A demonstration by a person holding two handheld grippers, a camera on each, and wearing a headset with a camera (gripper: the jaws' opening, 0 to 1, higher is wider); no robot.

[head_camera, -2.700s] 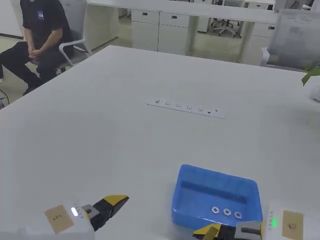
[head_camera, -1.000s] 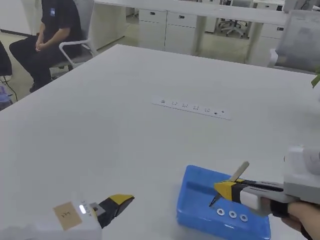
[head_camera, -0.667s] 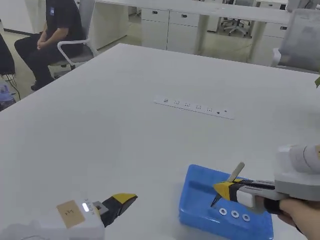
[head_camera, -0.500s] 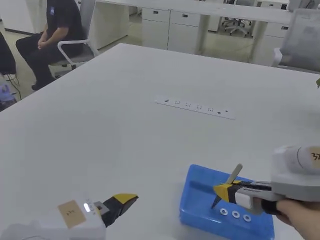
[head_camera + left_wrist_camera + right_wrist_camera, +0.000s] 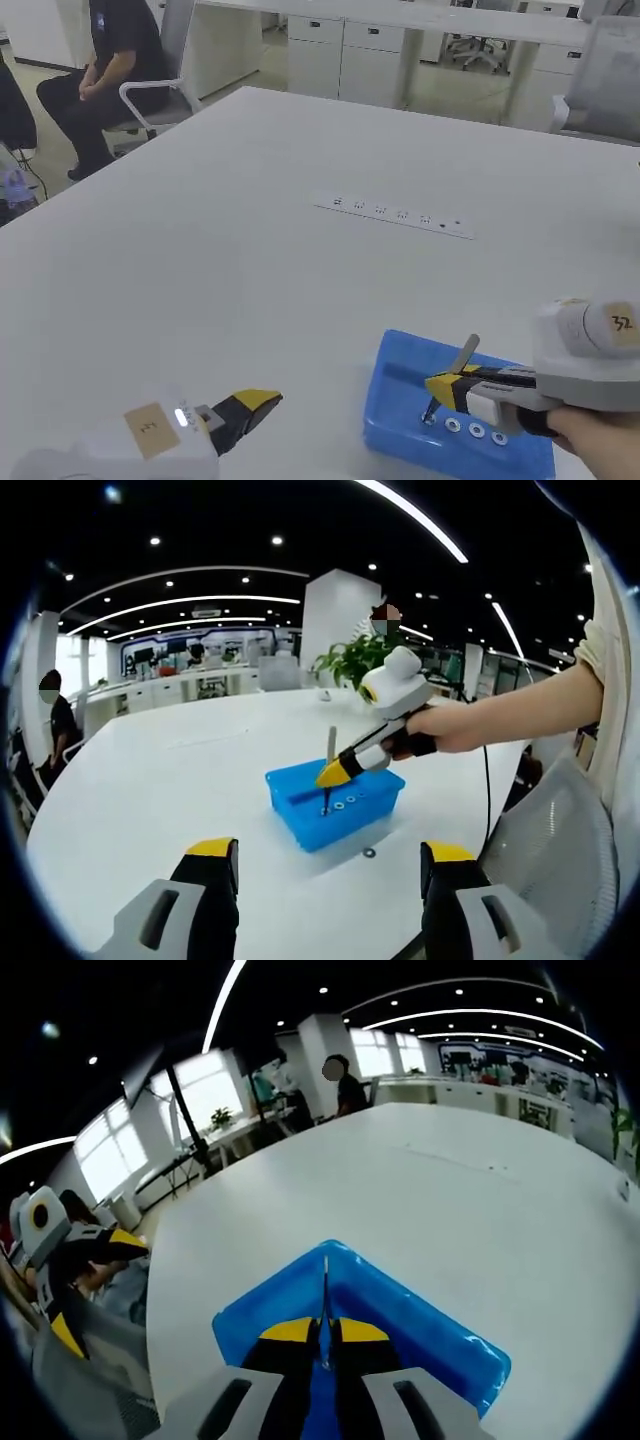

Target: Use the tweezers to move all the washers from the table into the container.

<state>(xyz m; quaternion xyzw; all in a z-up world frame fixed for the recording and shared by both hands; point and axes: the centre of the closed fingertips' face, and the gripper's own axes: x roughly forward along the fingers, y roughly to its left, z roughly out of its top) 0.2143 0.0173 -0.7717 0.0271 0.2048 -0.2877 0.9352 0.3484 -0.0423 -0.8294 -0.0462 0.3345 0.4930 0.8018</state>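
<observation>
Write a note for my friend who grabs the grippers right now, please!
Right gripper: shut on the tweezers, tips down inside the blue container.
Left gripper: open, holding nothing, above the table.
Done: three washers lie in a row in the container.
Left: one washer lies on the table beside the container. Pick it up with the tweezers and drop it in. Whether the tweezers hold a washer now is too small to tell.
</observation>
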